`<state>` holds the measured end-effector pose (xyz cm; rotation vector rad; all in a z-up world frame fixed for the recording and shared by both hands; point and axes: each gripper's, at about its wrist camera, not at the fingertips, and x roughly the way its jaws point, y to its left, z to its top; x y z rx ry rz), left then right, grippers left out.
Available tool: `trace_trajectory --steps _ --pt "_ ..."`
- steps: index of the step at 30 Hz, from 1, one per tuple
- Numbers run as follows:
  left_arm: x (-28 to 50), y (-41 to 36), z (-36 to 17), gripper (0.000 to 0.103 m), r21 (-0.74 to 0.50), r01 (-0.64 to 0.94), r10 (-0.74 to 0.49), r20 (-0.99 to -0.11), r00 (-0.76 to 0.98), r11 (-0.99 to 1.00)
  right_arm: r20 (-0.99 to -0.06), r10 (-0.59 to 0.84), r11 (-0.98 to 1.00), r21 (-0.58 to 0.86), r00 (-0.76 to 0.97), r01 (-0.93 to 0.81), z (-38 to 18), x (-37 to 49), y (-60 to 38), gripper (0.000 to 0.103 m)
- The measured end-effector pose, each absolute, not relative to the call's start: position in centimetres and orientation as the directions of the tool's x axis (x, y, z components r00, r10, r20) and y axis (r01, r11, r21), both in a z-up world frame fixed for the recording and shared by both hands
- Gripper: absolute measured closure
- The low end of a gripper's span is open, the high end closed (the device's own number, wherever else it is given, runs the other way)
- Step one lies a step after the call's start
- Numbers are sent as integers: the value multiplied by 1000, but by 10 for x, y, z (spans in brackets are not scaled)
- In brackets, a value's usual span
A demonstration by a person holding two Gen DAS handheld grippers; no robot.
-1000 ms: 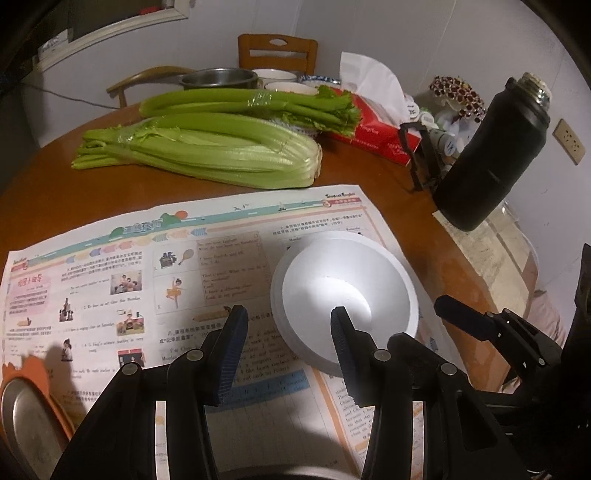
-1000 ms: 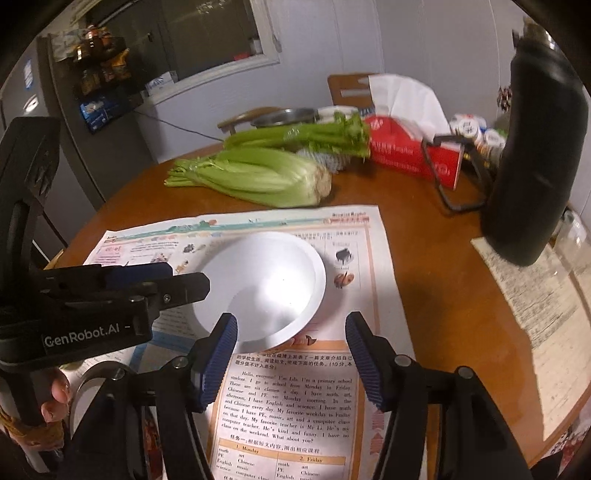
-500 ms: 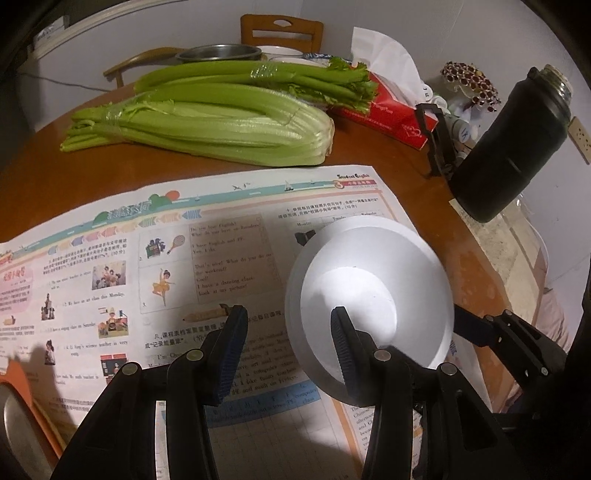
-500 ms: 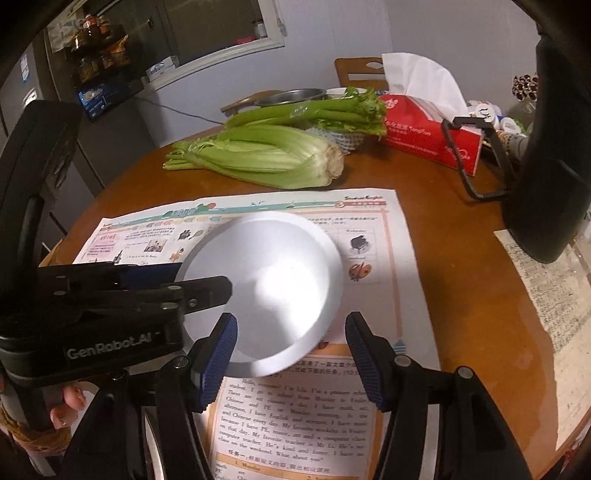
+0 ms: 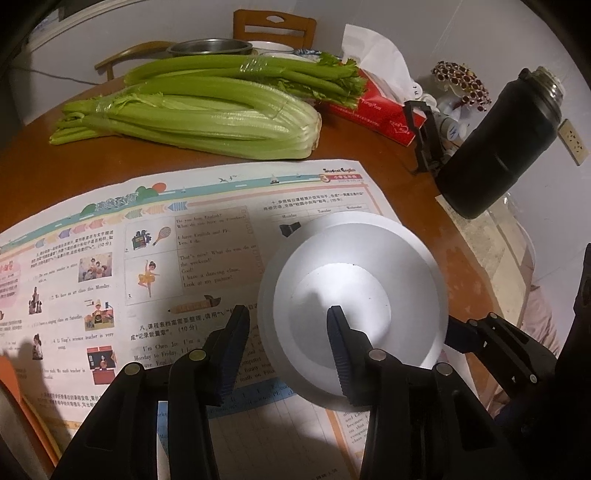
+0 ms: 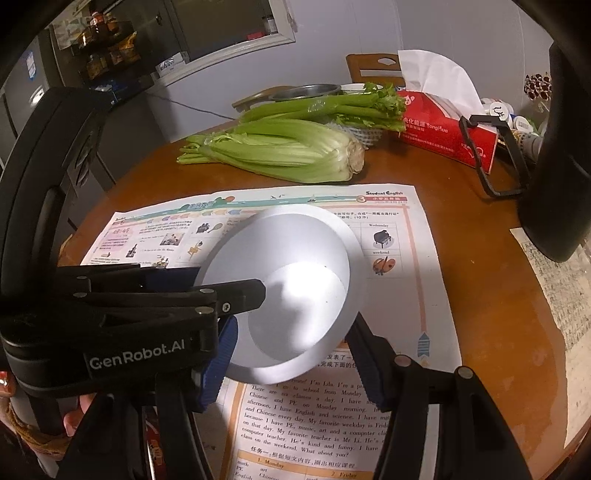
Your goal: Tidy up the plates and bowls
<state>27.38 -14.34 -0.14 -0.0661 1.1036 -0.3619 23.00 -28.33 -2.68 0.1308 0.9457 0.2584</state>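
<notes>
A white bowl (image 5: pixel 351 251) (image 6: pixel 295 247) hangs tilted above the printed worksheet (image 5: pixel 147 258) on the round wooden table (image 5: pixel 388 170). My left gripper (image 5: pixel 287 314) (image 6: pixel 225 282) grips the bowl's rim, one finger inside the bowl and the other outside its wall, and its jaws are closing on it. My right gripper (image 6: pixel 291 326) (image 5: pixel 458 332) sits at the bowl's lower rim. Its blue-padded fingers (image 6: pixel 218 362) stand apart on either side of that rim. I cannot tell whether they touch it.
Two celery bunches (image 5: pixel 207 118) lie behind the worksheet. A red tissue box (image 5: pixel 376 118), a black clip stand (image 5: pixel 424 136) and a black flask (image 5: pixel 498 147) stand at the right. A steel bowl (image 5: pixel 208 47) and white dishes (image 5: pixel 273 46) sit at the far edge by a chair (image 5: pixel 275 26).
The bowl lay flat on the worksheet a second ago. My left gripper has raised it by the rim and tipped it up. The right gripper's opening looks the same.
</notes>
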Motion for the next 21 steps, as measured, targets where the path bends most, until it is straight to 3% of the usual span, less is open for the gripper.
trace_trajectory --steps 21 --pt "244 -141 28 60 -213 272 -321 -829 459 939 -748 282 959 217 600 -180 -2 204 -280 43"
